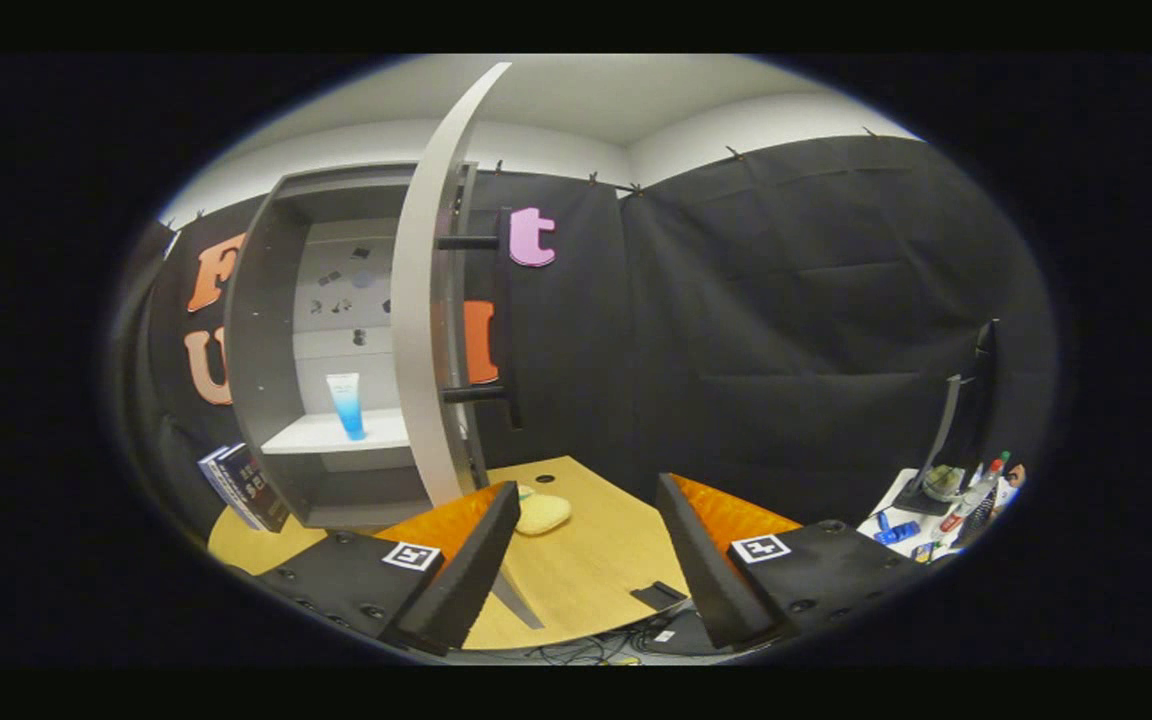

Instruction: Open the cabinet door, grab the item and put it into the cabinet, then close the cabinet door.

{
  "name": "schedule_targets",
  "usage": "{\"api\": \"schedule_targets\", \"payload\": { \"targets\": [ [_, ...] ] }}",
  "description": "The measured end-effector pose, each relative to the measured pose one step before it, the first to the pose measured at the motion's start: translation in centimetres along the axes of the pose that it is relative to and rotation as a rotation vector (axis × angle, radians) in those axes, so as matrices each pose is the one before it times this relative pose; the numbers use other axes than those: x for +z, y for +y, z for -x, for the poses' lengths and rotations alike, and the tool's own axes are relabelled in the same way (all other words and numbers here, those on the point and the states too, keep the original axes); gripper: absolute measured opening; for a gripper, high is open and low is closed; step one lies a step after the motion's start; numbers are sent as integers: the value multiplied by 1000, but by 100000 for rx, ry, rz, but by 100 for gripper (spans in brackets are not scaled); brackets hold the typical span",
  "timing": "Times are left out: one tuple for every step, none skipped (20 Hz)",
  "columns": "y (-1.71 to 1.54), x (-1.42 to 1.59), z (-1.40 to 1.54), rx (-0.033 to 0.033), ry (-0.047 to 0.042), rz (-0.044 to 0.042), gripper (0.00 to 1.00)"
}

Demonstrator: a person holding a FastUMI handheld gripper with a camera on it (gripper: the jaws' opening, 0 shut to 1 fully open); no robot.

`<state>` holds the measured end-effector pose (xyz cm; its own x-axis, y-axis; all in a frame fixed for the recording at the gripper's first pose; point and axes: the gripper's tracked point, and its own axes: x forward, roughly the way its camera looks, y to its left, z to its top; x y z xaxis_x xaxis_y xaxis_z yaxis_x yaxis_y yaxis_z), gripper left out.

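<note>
Tongs [586, 560] are hanging wide open, gripping nothing, since the tube [347, 404] is already sitting inside the cabinet [271, 330] at left-centre; door [423, 300] awaiting closing.

The cabinet [281, 330] was a grey open-fronted unit standing upright on the wooden table, beyond and to the left of the fingers. Its door [426, 300], a pale grey panel with a dark bar handle [506, 320] on its outer face, stood swung wide open, edge-on to the camera, just beyond the left finger. The item, a blue-and-white tube [346, 405], stood upright on its cap on the white shelf [321, 435] inside the cabinet, towards the middle
</note>
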<state>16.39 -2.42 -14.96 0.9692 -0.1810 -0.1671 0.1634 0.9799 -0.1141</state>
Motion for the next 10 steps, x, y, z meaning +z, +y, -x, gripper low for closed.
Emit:
{"api": "schedule_targets", "payload": {
  "targets": [
    [921, -144, 239, 1507, 19, 186, 91],
    [1176, -143, 209, 1812, 220, 403, 92],
    [1183, -118, 167, 1863, 208, -100, 92],
    [1326, -106, 150, 1809, 223, -333, 92],
    [1247, -147, 86, 1620, 81, -387, 92],
    [1345, -106, -5, 1366, -59, -31, 92],
    [1263, -52, -21, 1289, -372, 621, 92],
    [882, 1, 124, 1174, -625, 827, 92],
    [1208, -92, -3, 1601, -187, 800, 92],
    [1176, -139, -82, 1805, -31, 551, 92]
  ]
}}
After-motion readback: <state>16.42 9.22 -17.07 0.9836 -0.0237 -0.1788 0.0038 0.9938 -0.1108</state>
